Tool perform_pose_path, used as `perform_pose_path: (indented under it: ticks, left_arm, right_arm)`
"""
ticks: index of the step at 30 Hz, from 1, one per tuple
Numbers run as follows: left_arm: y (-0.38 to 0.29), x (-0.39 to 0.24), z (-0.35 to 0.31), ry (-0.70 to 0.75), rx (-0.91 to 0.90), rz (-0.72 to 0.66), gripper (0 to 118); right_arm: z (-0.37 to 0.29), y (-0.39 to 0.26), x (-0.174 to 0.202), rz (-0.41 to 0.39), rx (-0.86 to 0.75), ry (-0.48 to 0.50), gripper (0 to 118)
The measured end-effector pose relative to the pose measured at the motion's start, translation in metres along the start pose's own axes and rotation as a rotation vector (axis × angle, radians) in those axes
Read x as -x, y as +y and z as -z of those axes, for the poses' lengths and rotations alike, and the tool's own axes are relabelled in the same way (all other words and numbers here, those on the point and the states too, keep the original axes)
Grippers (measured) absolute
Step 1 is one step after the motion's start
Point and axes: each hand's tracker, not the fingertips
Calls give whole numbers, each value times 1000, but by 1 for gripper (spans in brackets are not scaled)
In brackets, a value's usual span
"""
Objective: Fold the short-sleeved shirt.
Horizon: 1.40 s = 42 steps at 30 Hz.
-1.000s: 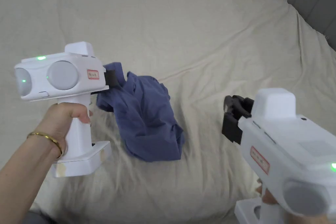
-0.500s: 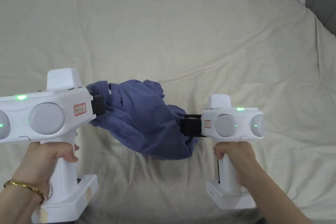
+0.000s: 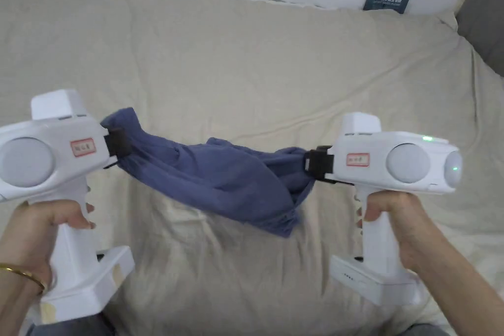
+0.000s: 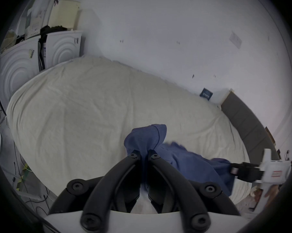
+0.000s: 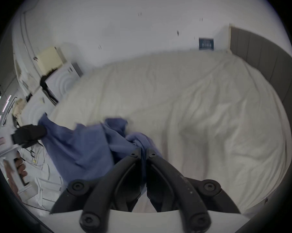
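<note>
Left hand-held gripper [image 3: 114,142] — jaws pressed together, pinching 1 end of the blue short-sleeved shirt [image 3: 221,182], a tuft of cloth poking past the tips. The shirt hangs bunched between the 2 grippers above the beige bed [image 3: 246,66], its middle sagging lowest. Right hand-held gripper [image 3: 315,165] — jaws pinching the shirt's opposite end, level with the left.
</note>
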Motion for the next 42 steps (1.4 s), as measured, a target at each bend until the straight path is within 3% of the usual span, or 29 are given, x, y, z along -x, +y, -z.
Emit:
perform_pose_path:
  ticks: [3, 8, 15, 19, 24, 34, 36, 42]
  left_arm:
    - [27, 2, -25, -27, -87, -51, 7]
    - [75, -15, -64, -121, -224, -74, 7]
    - [158, -78, -108, -181, -419, 48, 7]
    - [203, -101, -122, -218, -480, 71, 7]
    - [247, -131, -123, -208, -495, 137, 7]
    - [316, -202, -71, -23, -494, 380, 7]
    - [327, -212, -49, -2, -493, 378, 7]
    - [355, -236, 27, 72, -513, 421, 7]
  right_arm:
    - [-62, 26, -11, 3, -116, 7, 7]
    - [-150, 64, -14, 82, -250, 59, 7]
    - [-226, 132, 12, -33, -415, -22, 7]
    - [-244, 177, 11, -53, -466, -84, 7]
    - [-252, 221, 16, -88, -517, -157, 7]
    - [-216, 329, 2, 2, -553, -291, 7]
    - [-205, 344, 4, 24, -558, -304, 7]
    - [-157, 386, 2, -68, -577, -403, 7]
